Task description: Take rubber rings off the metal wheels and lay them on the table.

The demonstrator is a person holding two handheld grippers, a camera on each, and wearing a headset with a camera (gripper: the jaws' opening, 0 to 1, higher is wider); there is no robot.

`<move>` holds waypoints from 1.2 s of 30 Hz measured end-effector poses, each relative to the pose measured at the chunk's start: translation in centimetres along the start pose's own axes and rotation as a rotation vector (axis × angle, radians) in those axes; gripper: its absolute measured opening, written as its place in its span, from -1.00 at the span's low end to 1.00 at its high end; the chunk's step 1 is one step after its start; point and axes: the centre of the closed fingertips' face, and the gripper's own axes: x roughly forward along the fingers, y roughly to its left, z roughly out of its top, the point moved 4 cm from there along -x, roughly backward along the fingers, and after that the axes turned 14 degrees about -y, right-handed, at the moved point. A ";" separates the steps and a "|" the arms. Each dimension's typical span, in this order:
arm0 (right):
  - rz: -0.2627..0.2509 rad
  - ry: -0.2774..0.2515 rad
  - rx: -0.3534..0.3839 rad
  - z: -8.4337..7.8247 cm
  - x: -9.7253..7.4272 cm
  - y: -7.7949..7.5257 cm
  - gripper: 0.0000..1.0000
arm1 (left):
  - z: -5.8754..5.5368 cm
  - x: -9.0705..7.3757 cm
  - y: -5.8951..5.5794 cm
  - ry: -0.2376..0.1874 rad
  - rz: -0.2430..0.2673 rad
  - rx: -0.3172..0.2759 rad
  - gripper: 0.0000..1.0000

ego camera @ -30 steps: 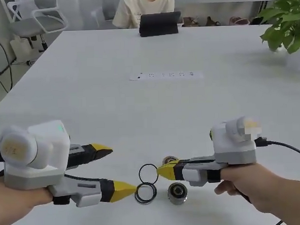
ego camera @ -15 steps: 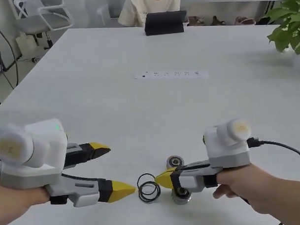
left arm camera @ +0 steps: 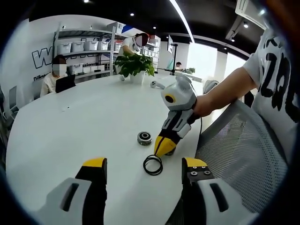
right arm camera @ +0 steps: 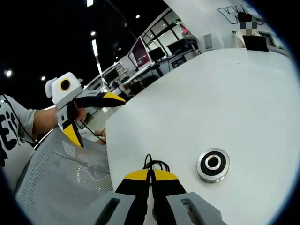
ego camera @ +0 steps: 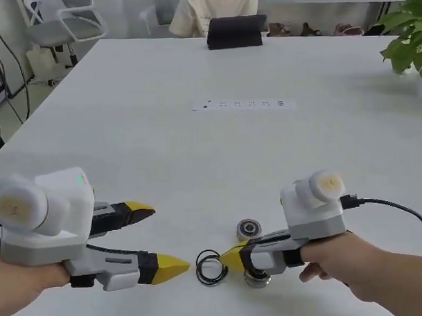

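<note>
- While both grippers sit low over the white counter (ego camera: 197,151), the left gripper (ego camera: 162,237) has its jaws released and spread wide, with nothing between them.
- Right gripper (ego camera: 232,258): jaws clenched together, the yellow tips meeting in a point. The point touches the rubber rings (ego camera: 210,267). I cannot tell whether a ring is pinched between the tips.
- Rubber rings: thin black loops lying overlapped in a small pile on the counter, between the two grippers. At least two; an exact count is not readable.
- In the left gripper view the rings (left arm camera: 153,165) lie just ahead of the open jaws, and the right gripper (left arm camera: 161,146) comes in from the right, tip down at their edge.
- In the right gripper view the rings (right arm camera: 154,164) show just past the closed tips.
- First metal wheel (ego camera: 249,228): flat on the counter, clear of the rings, just beyond the right gripper. It shows a dark band around a bright hub (right arm camera: 213,164).
- Second metal wheel (ego camera: 257,276): partly hidden under the right gripper, just beside the rings.
- A black cable (ego camera: 393,207) leaves the rear of the right gripper.
- Farther up the counter lies a white power strip (ego camera: 244,105).
</note>
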 end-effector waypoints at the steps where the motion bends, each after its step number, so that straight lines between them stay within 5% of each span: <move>1: -0.003 0.006 -0.010 -0.1 0.0 0.0 -1.00 | 0.0 0.0 0.0 0.001 0.001 0.000 0.25; 22: -0.012 0.082 -0.177 -0.6 -0.4 0.1 -0.73 | 0.1 0.0 -0.2 0.000 0.005 0.001 0.23; 36: -0.006 0.020 -0.201 1.1 -2.0 0.6 -0.54 | 0.5 0.5 -0.8 -0.011 0.000 -0.003 0.24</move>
